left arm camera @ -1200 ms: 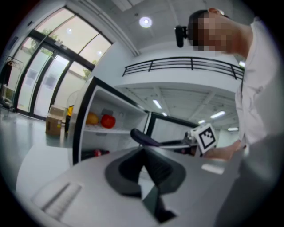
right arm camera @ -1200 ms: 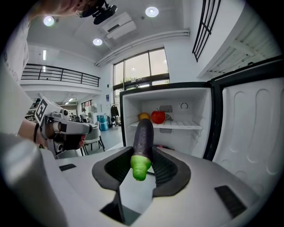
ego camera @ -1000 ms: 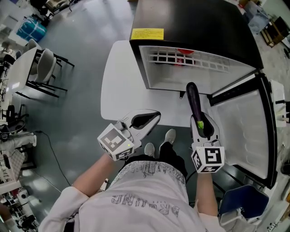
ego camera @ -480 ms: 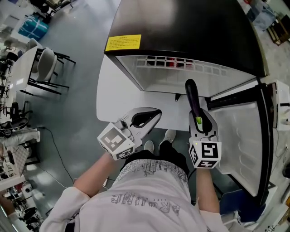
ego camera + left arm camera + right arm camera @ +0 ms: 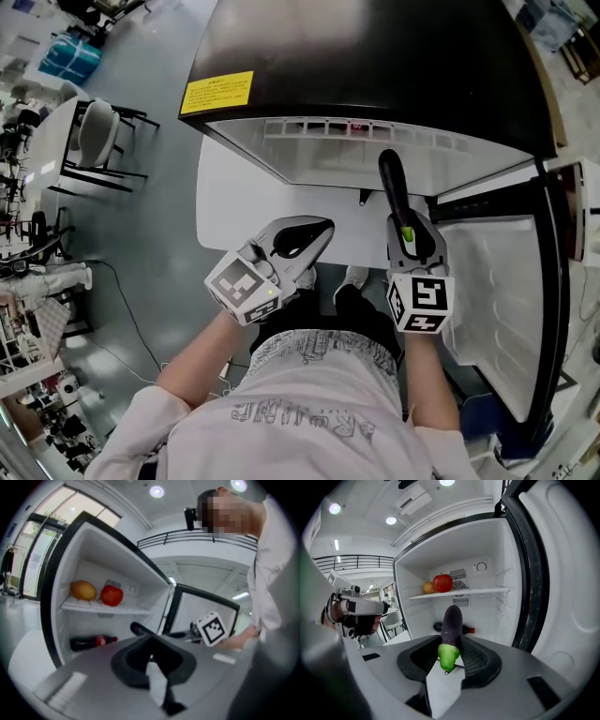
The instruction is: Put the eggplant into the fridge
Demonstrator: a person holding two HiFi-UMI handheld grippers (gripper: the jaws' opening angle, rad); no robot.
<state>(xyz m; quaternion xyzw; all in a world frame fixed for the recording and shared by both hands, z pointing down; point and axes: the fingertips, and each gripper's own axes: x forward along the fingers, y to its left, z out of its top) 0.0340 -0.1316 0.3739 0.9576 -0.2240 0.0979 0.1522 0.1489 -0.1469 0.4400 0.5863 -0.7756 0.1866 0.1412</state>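
My right gripper [image 5: 410, 236] is shut on a dark purple eggplant [image 5: 394, 192], gripped near its green stem end [image 5: 448, 657]. The eggplant [image 5: 451, 620] points ahead at the open fridge [image 5: 487, 606], its tip just in front of the opening. In the head view the fridge [image 5: 375, 66] shows a black top and a white inside. My left gripper [image 5: 314, 232] is shut with nothing in it, left of the right one and over the white table [image 5: 234, 202]. In the left gripper view that gripper [image 5: 151, 641] faces the fridge [image 5: 93, 620].
On the fridge shelf [image 5: 487, 591] lie a red fruit [image 5: 443, 582] and an orange one [image 5: 427, 587]. A cola bottle [image 5: 91, 642] lies on the fridge floor. The fridge door [image 5: 506, 291] stands open at the right. A table with chairs [image 5: 94, 141] is at the far left.
Both grippers have moved closer to the fridge opening and a little lower. The eggplant stays in the right gripper, its tip nearer the fridge's front edge.
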